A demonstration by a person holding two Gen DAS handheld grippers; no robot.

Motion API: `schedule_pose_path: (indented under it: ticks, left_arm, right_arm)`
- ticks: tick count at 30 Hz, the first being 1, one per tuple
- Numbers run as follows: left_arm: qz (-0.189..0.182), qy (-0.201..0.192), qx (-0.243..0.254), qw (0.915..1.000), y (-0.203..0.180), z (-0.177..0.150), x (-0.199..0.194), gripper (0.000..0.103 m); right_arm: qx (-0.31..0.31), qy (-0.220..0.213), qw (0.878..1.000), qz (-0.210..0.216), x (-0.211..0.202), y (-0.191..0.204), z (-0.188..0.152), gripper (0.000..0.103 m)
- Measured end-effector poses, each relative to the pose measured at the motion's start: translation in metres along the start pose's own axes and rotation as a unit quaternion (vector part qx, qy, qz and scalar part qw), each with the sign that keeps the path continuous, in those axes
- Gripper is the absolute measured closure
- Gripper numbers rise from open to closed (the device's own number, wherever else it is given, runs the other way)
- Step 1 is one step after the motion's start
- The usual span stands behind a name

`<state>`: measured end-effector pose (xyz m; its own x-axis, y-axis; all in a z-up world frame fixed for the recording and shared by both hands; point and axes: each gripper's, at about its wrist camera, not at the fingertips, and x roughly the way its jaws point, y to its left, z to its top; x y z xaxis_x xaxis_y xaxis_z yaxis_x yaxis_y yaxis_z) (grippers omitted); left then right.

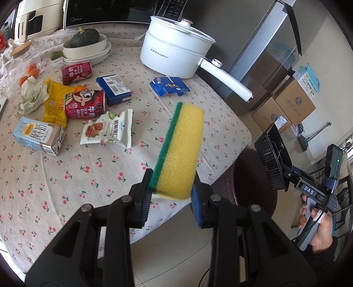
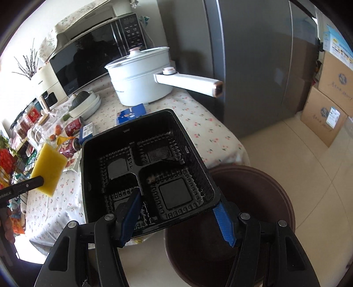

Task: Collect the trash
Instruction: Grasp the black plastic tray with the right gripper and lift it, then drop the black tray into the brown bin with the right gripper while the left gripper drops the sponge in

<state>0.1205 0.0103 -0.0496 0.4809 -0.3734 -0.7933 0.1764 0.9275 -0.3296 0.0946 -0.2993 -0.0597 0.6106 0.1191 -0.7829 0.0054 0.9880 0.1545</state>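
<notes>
Left wrist: sponge (image 1: 179, 152) clamped between the left tongs (image 1: 172, 202).

- the sponge (image 1: 179, 152) is held up over the table (image 1: 92, 176) edge between the left gripper (image 1: 171, 199) pads
- the basket (image 2: 143, 167) is gripped at its near rim by the right gripper (image 2: 177, 217), over the bin (image 2: 253, 212) by the table corner
- cans, cartons and wrappers are scattered on the table's left part
- the pot (image 1: 176, 50) is parked behind them, handle sticking out past the edge
- the microwave (image 1: 106, 11) is found at the very back
</notes>
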Motion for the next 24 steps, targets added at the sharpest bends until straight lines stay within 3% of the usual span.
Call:
schedule_pose_path:
  ticks: [11,19,24]
  left_arm:
    - [-0.009,0.039,0.070,0.9968,-0.058,-0.023,0.035,0.069]
    - [-0.024,0.061,0.106,0.9922,-0.100,-0.034,0.062,0.069]
    - [-0.040,0.069,0.119,0.9897,-0.121,-0.037,0.077,0.069]
  right_arm:
    - [0.038,0.035,0.997,-0.058,-0.006,-0.066,-0.039,0.039]
    - [0.051,0.070,0.993,-0.076,0.004,-0.097,-0.060,0.037]
    - [0.063,0.097,0.990,-0.085,0.014,-0.107,-0.066,0.021]
